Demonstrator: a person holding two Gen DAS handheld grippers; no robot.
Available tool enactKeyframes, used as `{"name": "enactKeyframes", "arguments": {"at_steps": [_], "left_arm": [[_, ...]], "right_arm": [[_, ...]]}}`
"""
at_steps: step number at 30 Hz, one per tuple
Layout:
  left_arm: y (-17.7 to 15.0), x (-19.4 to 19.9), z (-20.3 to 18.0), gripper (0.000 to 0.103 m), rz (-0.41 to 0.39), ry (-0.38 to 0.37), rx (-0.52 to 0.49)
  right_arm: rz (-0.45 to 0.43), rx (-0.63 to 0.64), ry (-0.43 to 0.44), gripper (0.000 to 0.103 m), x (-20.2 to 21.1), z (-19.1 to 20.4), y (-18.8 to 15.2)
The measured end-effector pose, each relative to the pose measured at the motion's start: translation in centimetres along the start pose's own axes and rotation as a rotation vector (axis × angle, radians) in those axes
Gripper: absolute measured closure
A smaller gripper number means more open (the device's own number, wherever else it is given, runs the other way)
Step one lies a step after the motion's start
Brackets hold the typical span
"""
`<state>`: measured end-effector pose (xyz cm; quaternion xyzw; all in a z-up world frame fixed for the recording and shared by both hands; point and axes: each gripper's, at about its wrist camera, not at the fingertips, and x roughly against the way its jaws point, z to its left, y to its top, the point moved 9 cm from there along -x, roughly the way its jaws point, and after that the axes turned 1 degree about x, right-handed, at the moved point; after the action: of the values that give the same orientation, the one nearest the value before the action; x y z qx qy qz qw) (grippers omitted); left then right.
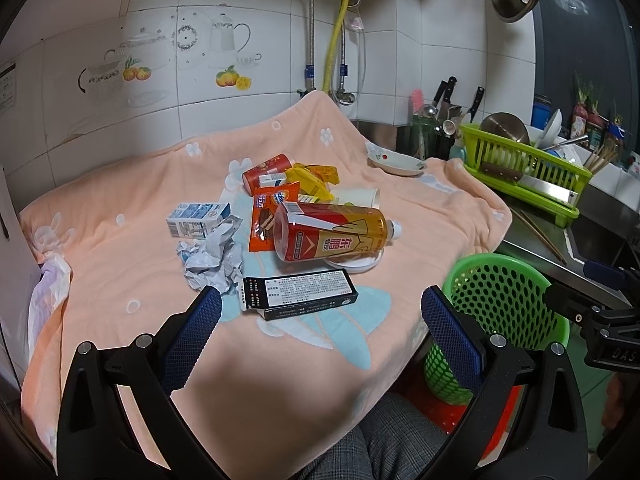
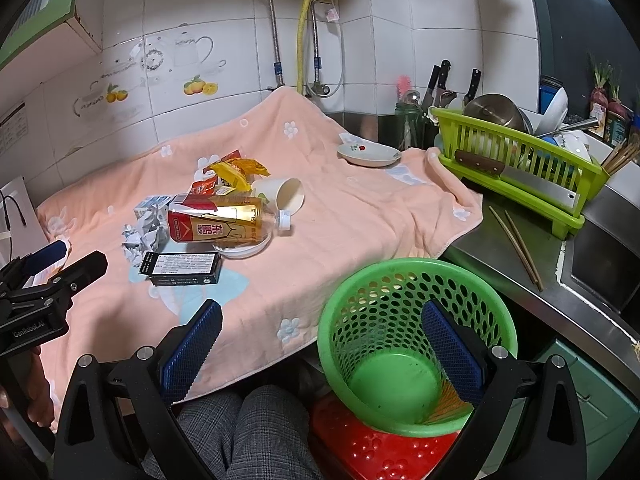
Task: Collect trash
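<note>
1. Trash lies heaped mid-tabletop on a peach flower-print towel (image 1: 120,280), at roughly twelve o'clock from the left gripper (image 1: 320,312).
2. Largest piece is a clear plastic drink bottle with a red-and-gold label (image 1: 332,236), on its side, long axis running nine to three o'clock, white cap pointing to three.
3. Just nearer sits a flat black carton with a white printed panel (image 1: 300,294), long axis also nine to three; crumpled white paper (image 1: 212,256) touches its nine o'clock end.
4. Behind are an orange snack wrapper (image 1: 268,216), a small white-and-blue milk box (image 1: 196,220), and a tipped white paper cup (image 2: 286,196) with its mouth toward four o'clock.
5. Round green perforated plastic basket (image 2: 400,320) stands upright on a red stool (image 2: 372,452) off the tabletop's edge, under the right gripper (image 2: 320,344).
6. Jaws of both grippers are spread wide, holding nothing.
</note>
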<state>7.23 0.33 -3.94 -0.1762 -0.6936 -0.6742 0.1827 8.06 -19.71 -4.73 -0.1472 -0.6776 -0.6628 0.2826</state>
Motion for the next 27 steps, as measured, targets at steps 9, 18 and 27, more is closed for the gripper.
{"name": "enactKeyframes", "arguments": {"at_steps": [9,18,27], "left_arm": [[-0.4,-0.3,0.0,0.005,0.005,0.001,0.007],[-0.4,-0.7,0.4,0.005,0.017,0.0,0.02],[-0.5,-1.4,1.0,0.005,0.033,0.004,0.03]], "right_arm": [[0.003,-0.001,0.0,0.006,-0.3,0.0,-0.2],[0.014,0.004,0.006,0.006,-0.8,0.2,-0.1],[0.02,0.02,0.026,0.006,-1.6,1.0,-0.1]]}}
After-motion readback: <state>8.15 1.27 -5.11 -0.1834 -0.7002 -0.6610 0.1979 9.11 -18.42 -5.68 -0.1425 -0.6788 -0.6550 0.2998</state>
